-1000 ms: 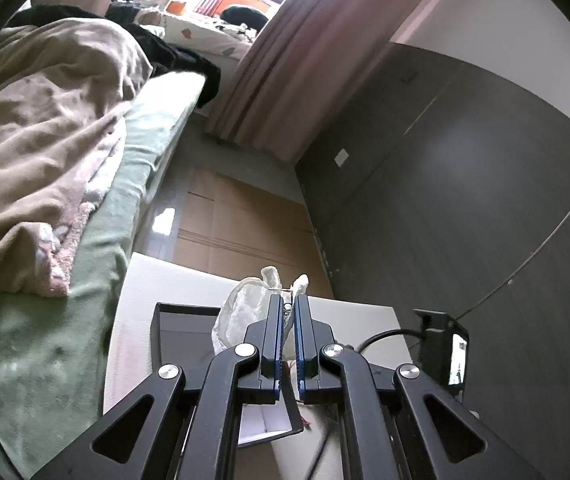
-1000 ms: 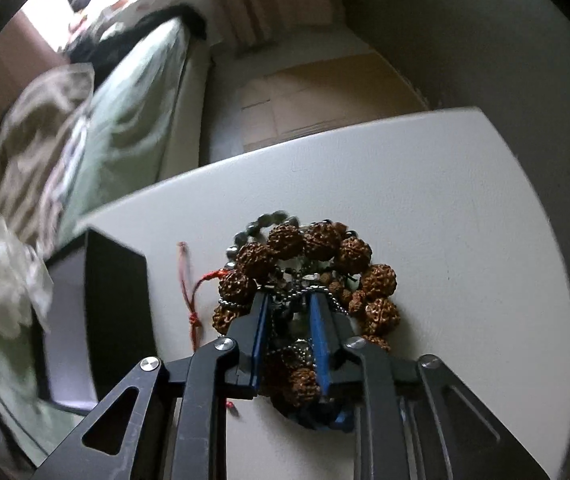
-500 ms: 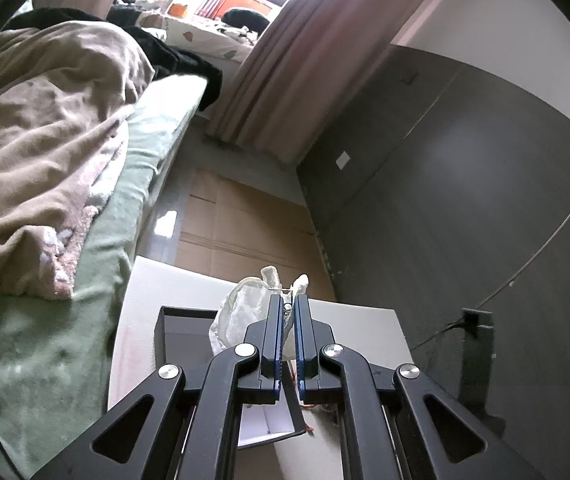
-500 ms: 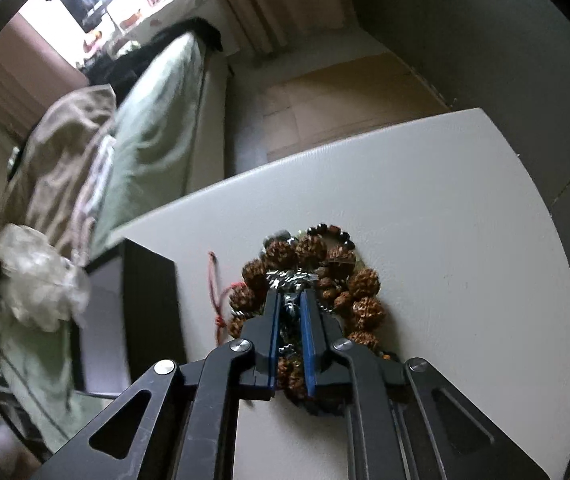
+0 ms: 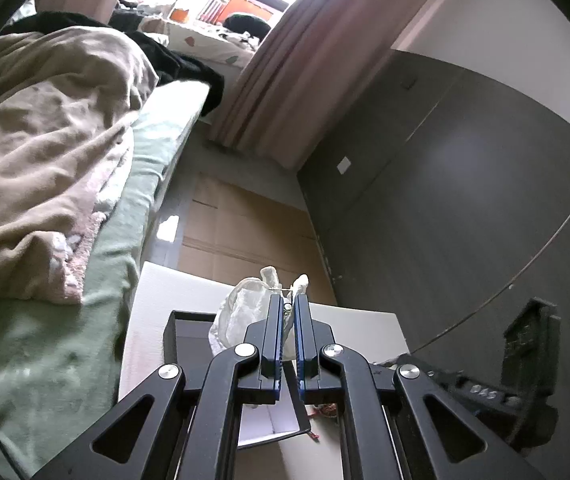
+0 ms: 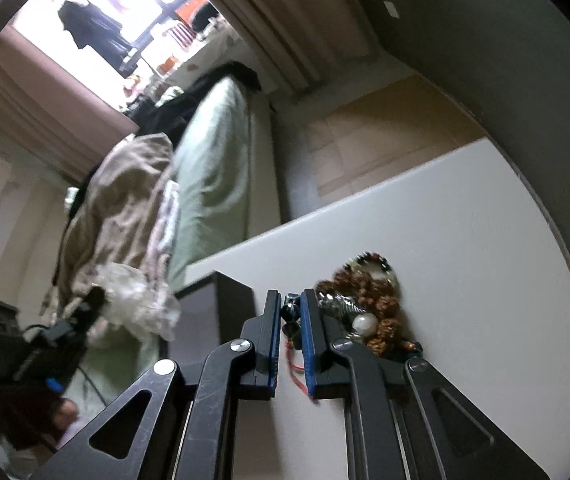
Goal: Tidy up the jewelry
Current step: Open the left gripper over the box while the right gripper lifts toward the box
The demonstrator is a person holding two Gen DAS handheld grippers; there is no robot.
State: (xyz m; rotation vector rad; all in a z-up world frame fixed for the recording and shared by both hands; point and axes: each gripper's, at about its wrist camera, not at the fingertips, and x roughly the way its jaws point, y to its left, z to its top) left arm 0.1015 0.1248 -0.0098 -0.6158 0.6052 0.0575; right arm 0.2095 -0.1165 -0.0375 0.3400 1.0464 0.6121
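Between the blue-lined fingers of my right gripper point(image 6: 290, 308) hung a strand of dark glossy beads on a thin red cord point(image 6: 290, 320), and my jaws were clamped on it, the cord trailing down between them. Just to the right of those fingers, on the smooth white tabletop point(image 6: 465, 260), lay the heap of knobbly brown seed-bead bracelets point(image 6: 369, 300), tangled with a silvery chain and one pale round bead. To the left stood the matte black rectangular box point(image 6: 235, 300), straight-walled and open at the top. My left gripper point(image 5: 289, 308) was pinched shut on the crinkled translucent plastic bag point(image 5: 241, 312), held above the same black box; a fine wire showed at its fingertips. Beyond the table lay a rumpled beige blanket point(image 5: 45, 152) on a green-sheeted bed.
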